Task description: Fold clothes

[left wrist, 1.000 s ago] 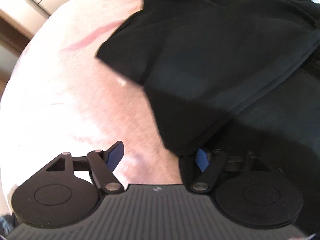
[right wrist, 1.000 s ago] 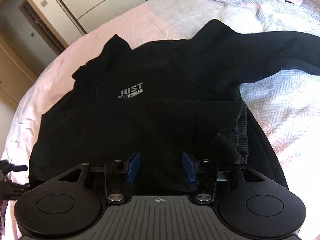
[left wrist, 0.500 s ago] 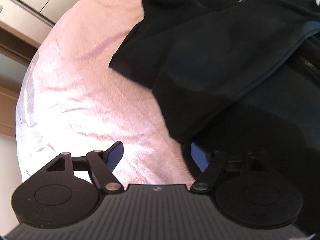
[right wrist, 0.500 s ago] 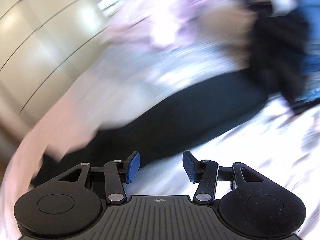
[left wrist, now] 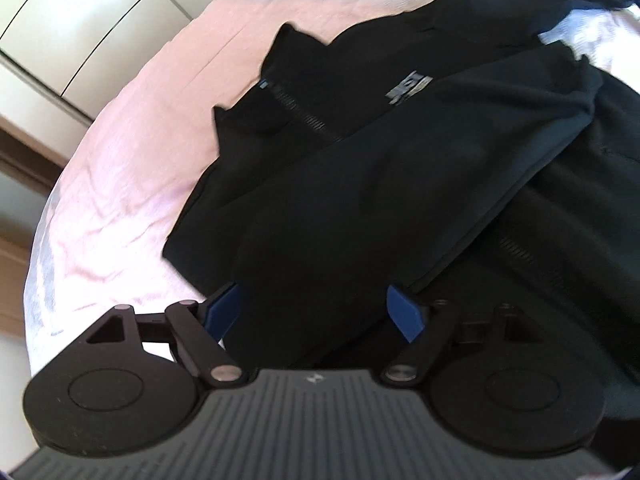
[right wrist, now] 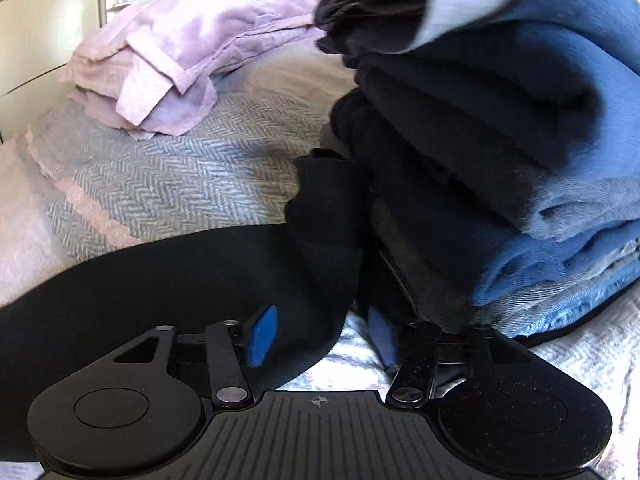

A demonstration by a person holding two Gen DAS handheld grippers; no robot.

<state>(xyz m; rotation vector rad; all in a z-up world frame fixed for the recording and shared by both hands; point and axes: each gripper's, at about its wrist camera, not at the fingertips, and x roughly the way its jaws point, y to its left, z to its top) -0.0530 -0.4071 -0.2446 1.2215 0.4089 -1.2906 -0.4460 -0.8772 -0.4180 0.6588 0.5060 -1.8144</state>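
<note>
A black zip jacket (left wrist: 360, 184) with a small grey logo (left wrist: 408, 88) lies spread on the pink bed sheet (left wrist: 132, 184). One sleeve (left wrist: 460, 152) is folded across its front. My left gripper (left wrist: 314, 310) is open low over the jacket's near edge, with black cloth under the gap between its fingers. In the right wrist view the jacket's other sleeve (right wrist: 180, 280) stretches out flat, and its ribbed cuff (right wrist: 324, 208) ends against a pile of clothes. My right gripper (right wrist: 322, 336) is open just above this sleeve near the cuff.
A stack of folded blue and dark clothes (right wrist: 520, 160) rises close on the right of my right gripper. A crumpled lilac cloth (right wrist: 168, 64) lies farther back on a grey herringbone blanket (right wrist: 160, 176). Cream wardrobe doors (left wrist: 80, 12) stand beyond the bed.
My right gripper has swung from above the jacket's body over to the outstretched sleeve beside the stack. My left gripper has shifted from the bare sheet onto the jacket's edge. Both stay open.
</note>
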